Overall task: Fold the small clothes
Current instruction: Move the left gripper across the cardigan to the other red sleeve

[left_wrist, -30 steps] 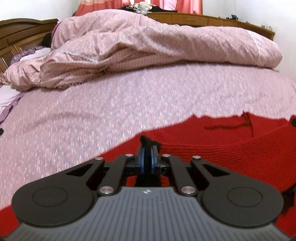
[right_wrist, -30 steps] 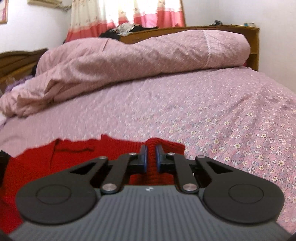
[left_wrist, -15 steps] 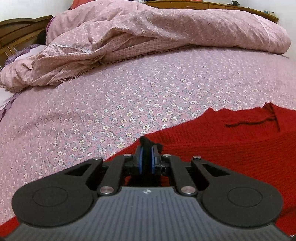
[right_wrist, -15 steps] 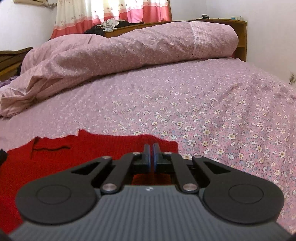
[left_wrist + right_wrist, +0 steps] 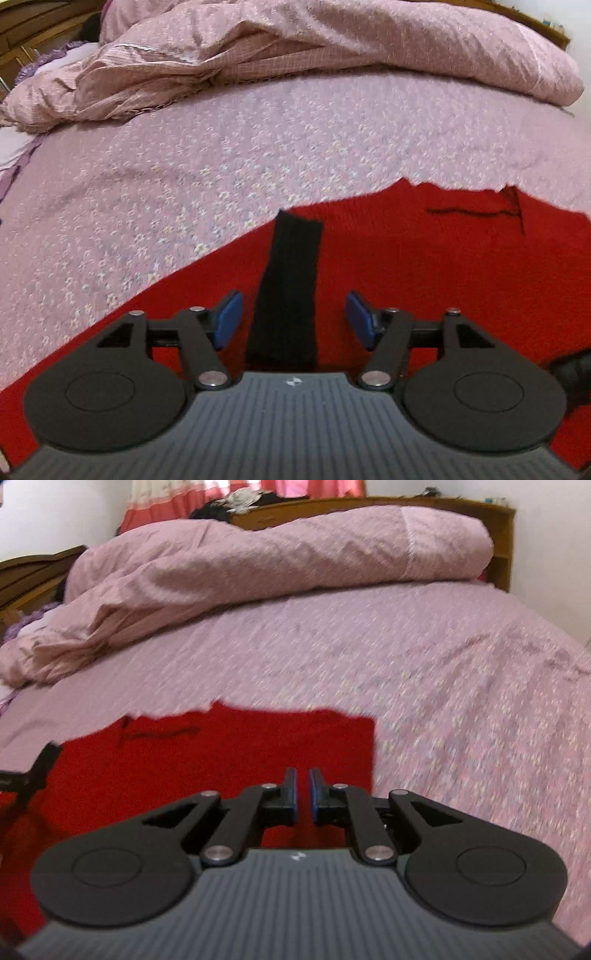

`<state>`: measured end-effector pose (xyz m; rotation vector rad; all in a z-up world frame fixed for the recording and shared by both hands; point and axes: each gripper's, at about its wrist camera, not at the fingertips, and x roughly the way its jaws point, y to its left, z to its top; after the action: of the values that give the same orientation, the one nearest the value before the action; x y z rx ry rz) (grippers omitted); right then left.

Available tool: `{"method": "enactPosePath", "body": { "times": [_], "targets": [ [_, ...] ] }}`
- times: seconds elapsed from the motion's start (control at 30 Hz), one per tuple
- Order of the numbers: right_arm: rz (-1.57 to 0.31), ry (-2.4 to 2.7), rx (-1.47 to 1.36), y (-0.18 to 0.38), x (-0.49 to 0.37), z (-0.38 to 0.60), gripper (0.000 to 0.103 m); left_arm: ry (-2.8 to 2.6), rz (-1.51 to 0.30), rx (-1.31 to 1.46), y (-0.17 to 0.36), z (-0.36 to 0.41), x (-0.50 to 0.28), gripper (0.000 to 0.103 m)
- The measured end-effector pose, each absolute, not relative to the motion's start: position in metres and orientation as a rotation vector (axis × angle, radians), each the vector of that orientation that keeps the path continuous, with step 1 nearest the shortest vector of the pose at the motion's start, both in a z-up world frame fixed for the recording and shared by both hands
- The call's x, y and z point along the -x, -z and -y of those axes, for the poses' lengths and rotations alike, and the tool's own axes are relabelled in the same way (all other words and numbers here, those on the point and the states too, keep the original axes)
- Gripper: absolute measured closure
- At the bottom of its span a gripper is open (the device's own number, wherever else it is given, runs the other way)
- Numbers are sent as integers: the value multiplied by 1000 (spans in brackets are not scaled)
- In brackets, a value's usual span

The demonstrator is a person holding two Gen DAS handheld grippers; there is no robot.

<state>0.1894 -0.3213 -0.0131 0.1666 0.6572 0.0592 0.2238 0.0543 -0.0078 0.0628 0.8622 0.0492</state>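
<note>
A red knit garment [image 5: 424, 266] lies flat on the pink floral bedsheet [image 5: 221, 155]; it also shows in the right wrist view [image 5: 221, 760]. A black ribbed cuff [image 5: 288, 295] lies on the red knit between the fingers of my left gripper [image 5: 291, 321], which is open and holds nothing. My right gripper [image 5: 303, 794] hovers over the garment's right part with its jaws a small gap apart and nothing between them. The left gripper's black edge shows at the far left of the right wrist view [image 5: 33, 771].
A rumpled pink duvet [image 5: 295, 48] is piled across the far side of the bed, also in the right wrist view [image 5: 258, 561]. A wooden headboard [image 5: 369, 506] and pink curtains [image 5: 258, 487] stand behind. Bare sheet [image 5: 461, 686] stretches right of the garment.
My left gripper has opened and let go of the black cuff, which now lies on the red knit. My right gripper has parted slightly and released the garment's edge.
</note>
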Motion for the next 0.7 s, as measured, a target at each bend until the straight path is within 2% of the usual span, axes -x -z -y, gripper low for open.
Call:
{"method": "enactPosePath", "body": {
  "times": [0.07, 0.1, 0.13, 0.17, 0.2, 0.47, 0.7],
  "targets": [
    [-667, -75, -175, 17, -182, 320, 91, -73, -871, -89, 15, -53, -225, 33],
    [-672, -71, -167, 21, -179, 319, 87, -79, -879, -82, 18, -54, -226, 32],
    [-675, -62, -158, 24, -178, 317, 79, -78, -880, -67, 20, -56, -227, 30],
    [-675, -52, -153, 28, -177, 317, 63, -78, -883, -58, 21, -58, -228, 28],
    [-668, -44, -156, 32, -175, 316, 57, -79, -884, -51, 22, -59, -229, 27],
    [-603, -25, -159, 53, -175, 316, 56, -83, -885, -34, 26, -62, -234, 19],
    [-601, -16, -160, 50, -175, 314, 54, -100, -883, -31, 16, -65, -226, 19]
  ]
}}
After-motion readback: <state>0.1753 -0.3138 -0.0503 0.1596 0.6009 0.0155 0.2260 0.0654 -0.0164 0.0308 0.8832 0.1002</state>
